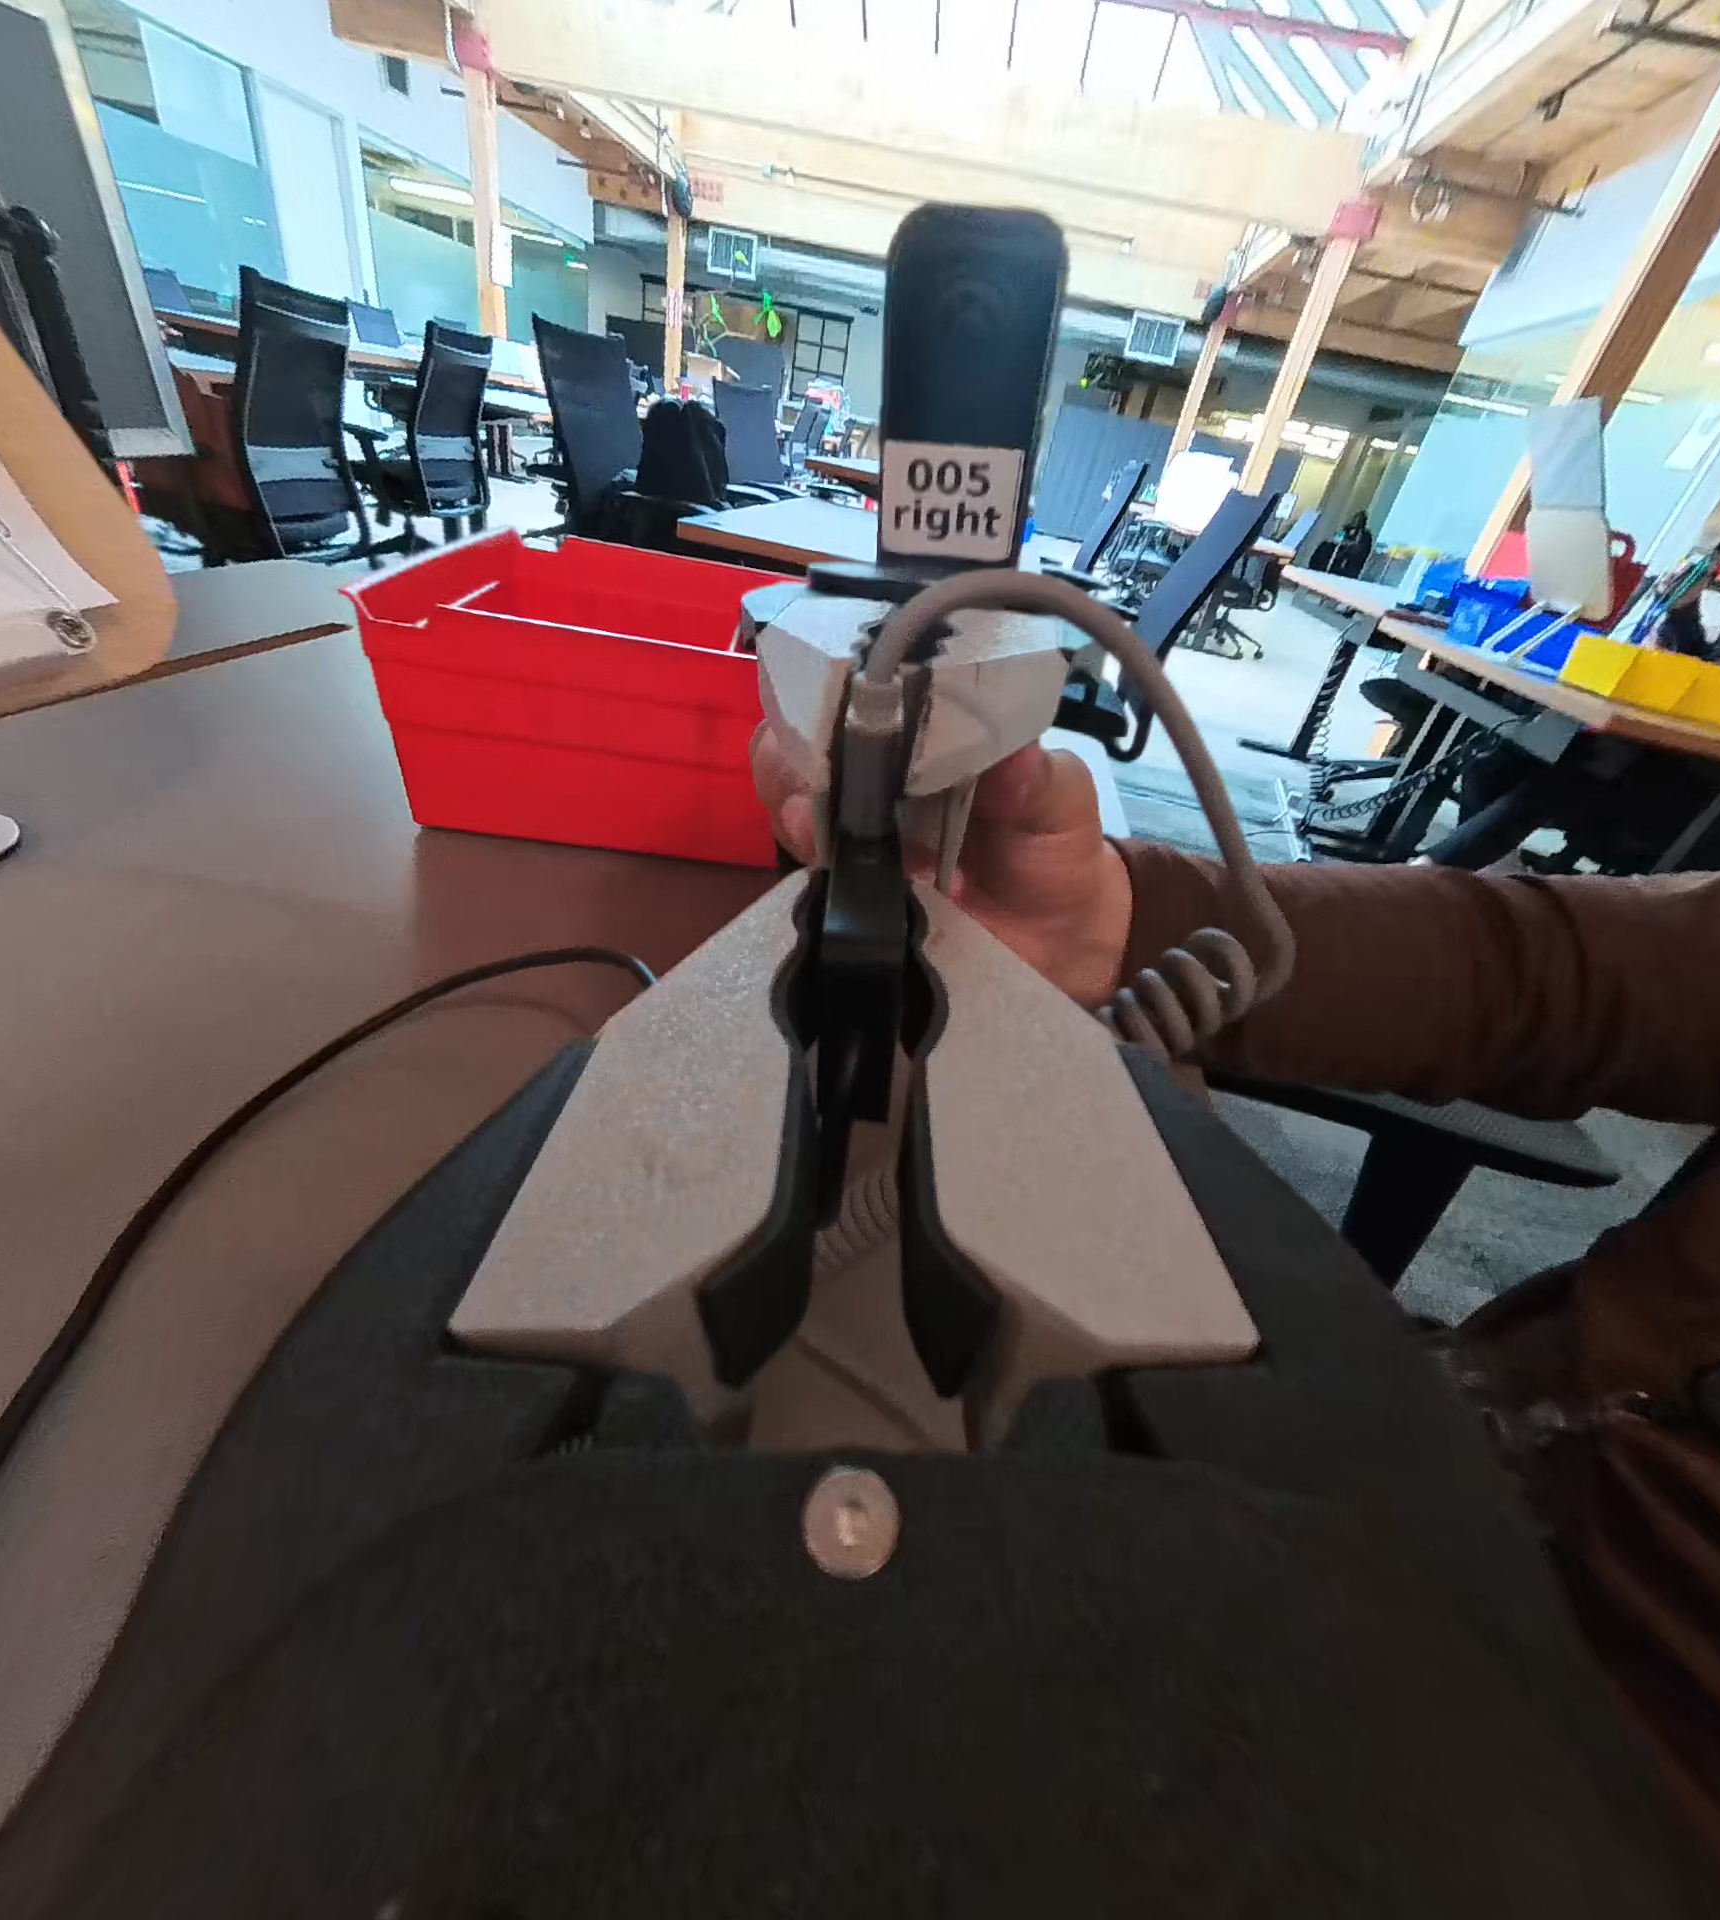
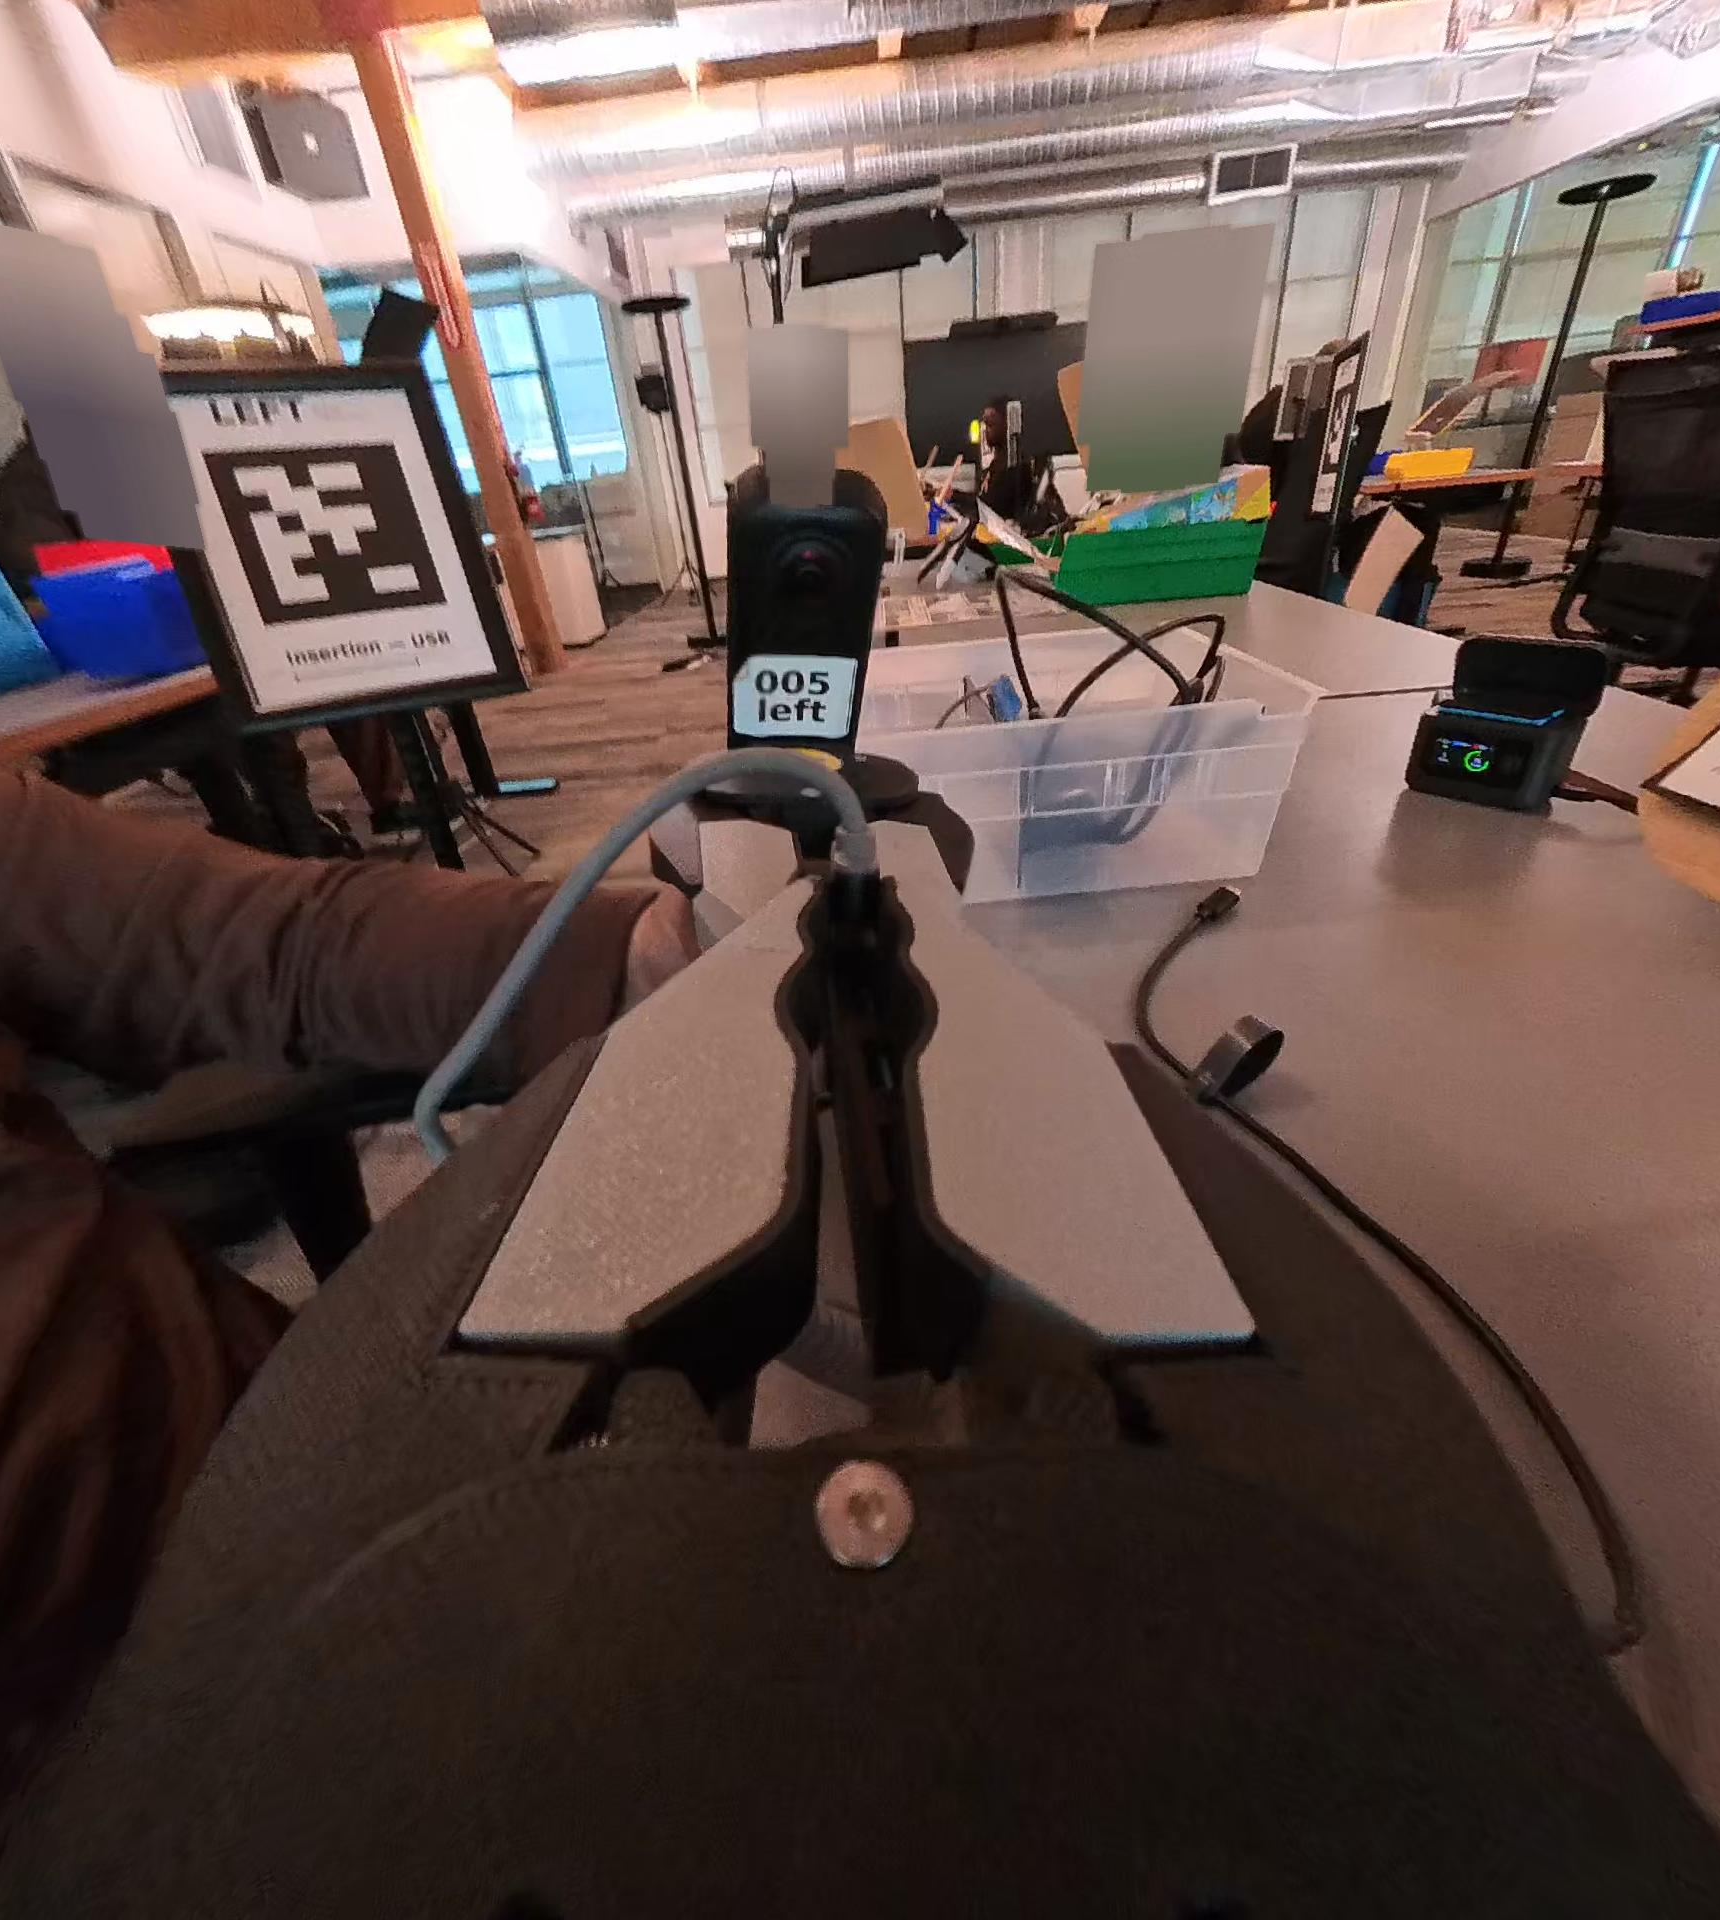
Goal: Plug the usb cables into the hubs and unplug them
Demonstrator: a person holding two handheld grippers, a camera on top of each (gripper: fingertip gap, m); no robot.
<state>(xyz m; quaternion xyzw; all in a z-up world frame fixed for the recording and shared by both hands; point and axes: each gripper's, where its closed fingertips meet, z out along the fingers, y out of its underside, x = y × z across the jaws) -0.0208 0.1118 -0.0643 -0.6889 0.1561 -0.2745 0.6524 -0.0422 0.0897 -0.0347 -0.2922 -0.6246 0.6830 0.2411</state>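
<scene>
I sit at a dark brown table [image 1: 212, 935] in a large open office. Above me there are pale wooden beams [image 1: 835, 94] and skylights [image 1: 1199, 42] that give bright daylight. Black office chairs [image 1: 295, 426] stand along long desks behind a red bin [image 1: 575, 717]. On my other side I see silver ducts [image 2: 939, 114] under the ceiling, tall windows [image 2: 1521, 270], a black floor lamp [image 2: 1583, 312] and a wooden floor [image 2: 586, 717].
</scene>
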